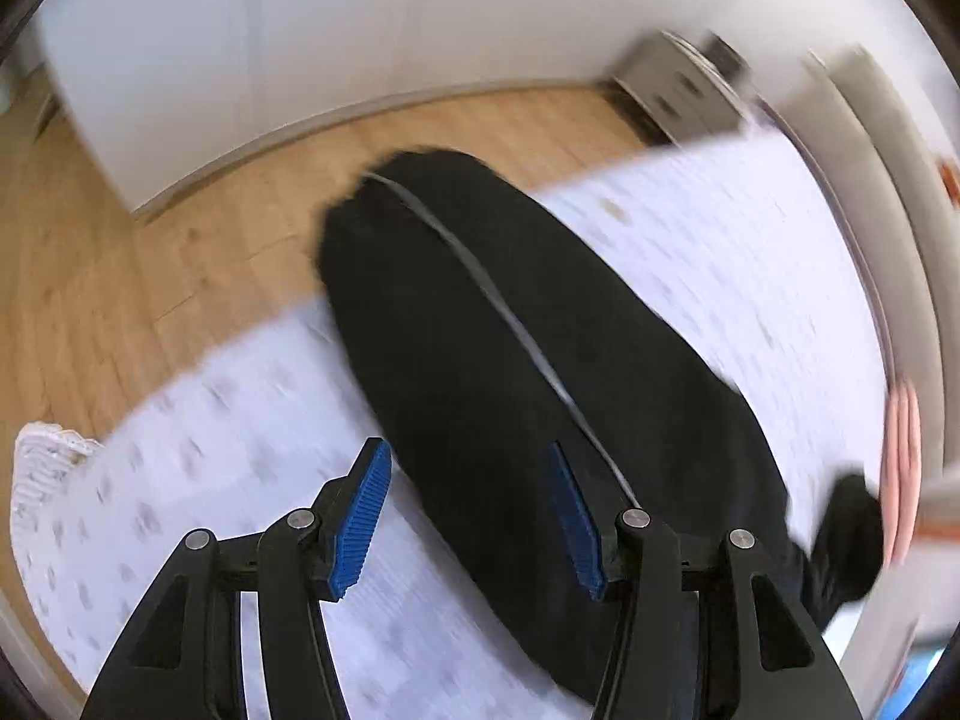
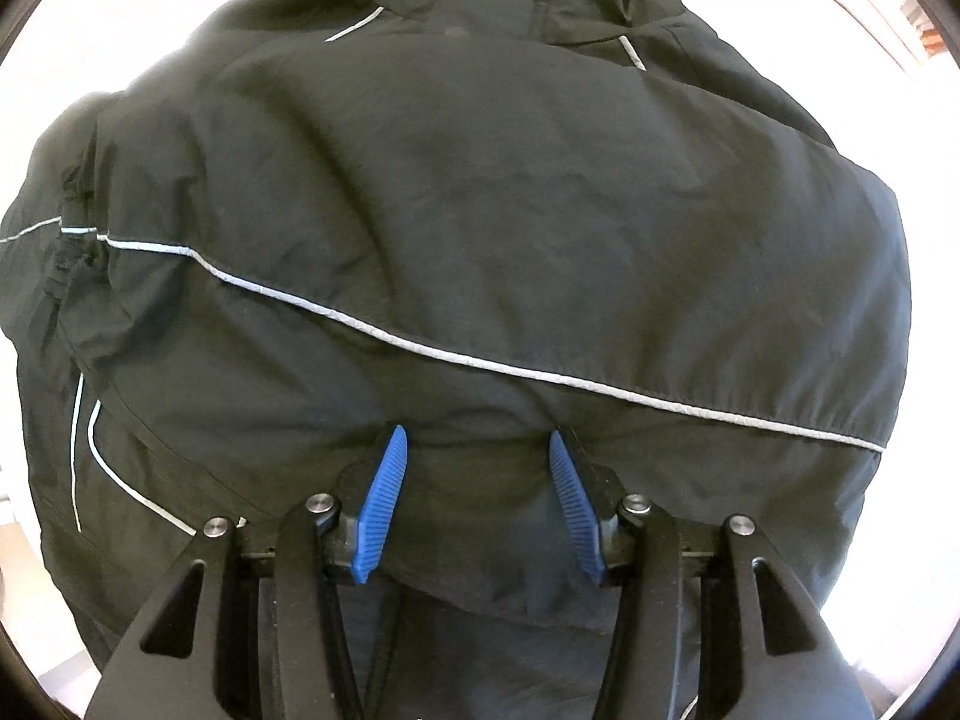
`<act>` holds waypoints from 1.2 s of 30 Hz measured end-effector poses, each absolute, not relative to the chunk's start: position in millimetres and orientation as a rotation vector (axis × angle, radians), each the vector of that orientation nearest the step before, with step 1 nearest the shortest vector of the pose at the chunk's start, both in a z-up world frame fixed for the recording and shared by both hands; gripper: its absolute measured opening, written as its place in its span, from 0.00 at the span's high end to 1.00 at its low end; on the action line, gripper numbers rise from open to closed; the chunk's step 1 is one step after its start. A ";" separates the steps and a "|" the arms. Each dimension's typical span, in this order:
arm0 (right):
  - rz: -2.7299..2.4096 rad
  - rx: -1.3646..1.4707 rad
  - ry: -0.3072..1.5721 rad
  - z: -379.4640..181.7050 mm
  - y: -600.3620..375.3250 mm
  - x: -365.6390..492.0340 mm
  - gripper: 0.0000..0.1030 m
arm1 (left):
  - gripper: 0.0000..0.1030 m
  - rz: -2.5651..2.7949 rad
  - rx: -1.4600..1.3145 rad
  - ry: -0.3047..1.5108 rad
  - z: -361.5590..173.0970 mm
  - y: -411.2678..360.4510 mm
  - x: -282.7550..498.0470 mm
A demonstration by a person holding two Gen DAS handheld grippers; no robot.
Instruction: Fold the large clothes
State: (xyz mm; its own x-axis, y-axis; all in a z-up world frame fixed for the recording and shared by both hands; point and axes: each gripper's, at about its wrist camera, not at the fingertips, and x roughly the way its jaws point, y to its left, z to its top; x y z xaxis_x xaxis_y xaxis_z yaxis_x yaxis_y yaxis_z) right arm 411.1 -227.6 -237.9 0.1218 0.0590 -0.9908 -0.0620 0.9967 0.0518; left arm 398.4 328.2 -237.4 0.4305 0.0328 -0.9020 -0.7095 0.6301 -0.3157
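Note:
A black jacket [image 1: 480, 312] with a thin grey reflective stripe [image 1: 480, 283] lies as a long bundle across a white patterned sheet [image 1: 720, 240]; the left wrist view is blurred by motion. My left gripper [image 1: 465, 447] hangs open over the near end of the bundle, with one blue pad [image 1: 576, 516] over the cloth and the other over the sheet. In the right wrist view the jacket [image 2: 480, 210] fills the frame, its pale piping [image 2: 420, 351] running across. My right gripper [image 2: 477, 432] points down at it with its fingertips touching the fabric. Its jaws stand apart and grip nothing.
Wooden floor [image 1: 150, 240] lies beyond the sheet's far edge, bounded by a white wall [image 1: 300, 30]. A grey drawer unit [image 1: 678, 90] stands at the far right. A white knitted edge [image 1: 42, 462] shows at the left, and a blurred pink shape [image 1: 903, 450] at the right.

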 end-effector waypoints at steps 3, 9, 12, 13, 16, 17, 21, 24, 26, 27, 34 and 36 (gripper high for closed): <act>0.086 -0.015 1.452 -240.4 -218.8 412.6 0.47 | 0.45 0.504 -0.838 1.061 -257.7 351.8 404.4; 0.075 -0.037 1.476 -238.9 -208.4 420.1 0.47 | 0.59 0.487 -0.760 1.066 -274.0 339.4 430.4; 0.077 -0.048 1.478 -235.9 -204.9 424.2 0.47 | 0.81 0.464 -0.603 1.067 -253.2 325.7 440.9; 0.079 -0.051 1.477 -238.1 -203.1 424.1 0.47 | 0.82 0.464 -0.553 1.064 -246.0 320.2 441.5; 0.079 -0.063 1.470 -242.2 -195.3 423.5 0.47 | 0.86 0.410 -0.414 1.010 -211.3 289.4 442.7; 0.080 -0.064 1.468 -243.4 -193.0 423.1 0.47 | 0.86 0.370 -0.380 0.982 -194.6 272.2 440.2; 0.094 -0.066 1.462 -245.9 -186.7 422.0 0.46 | 0.87 0.215 -0.249 0.908 -146.0 201.0 428.2; 0.109 -0.056 1.457 -249.2 -186.4 419.1 0.46 | 0.87 0.105 -0.140 0.881 -123.5 135.6 421.5; 0.122 -0.046 1.461 -246.6 -189.2 420.4 0.46 | 0.87 0.034 -0.065 0.869 -114.7 92.2 415.1; 0.129 -0.032 1.466 -245.0 -191.2 421.4 0.46 | 0.87 -0.008 -0.037 0.866 -111.6 70.7 412.3; 0.165 0.081 1.390 -210.5 -226.0 417.0 0.46 | 0.87 -0.288 0.143 0.876 -118.0 -63.5 389.2; 0.156 0.096 1.377 -202.5 -238.7 413.5 0.46 | 0.87 -0.353 0.194 0.900 -135.2 -99.1 383.5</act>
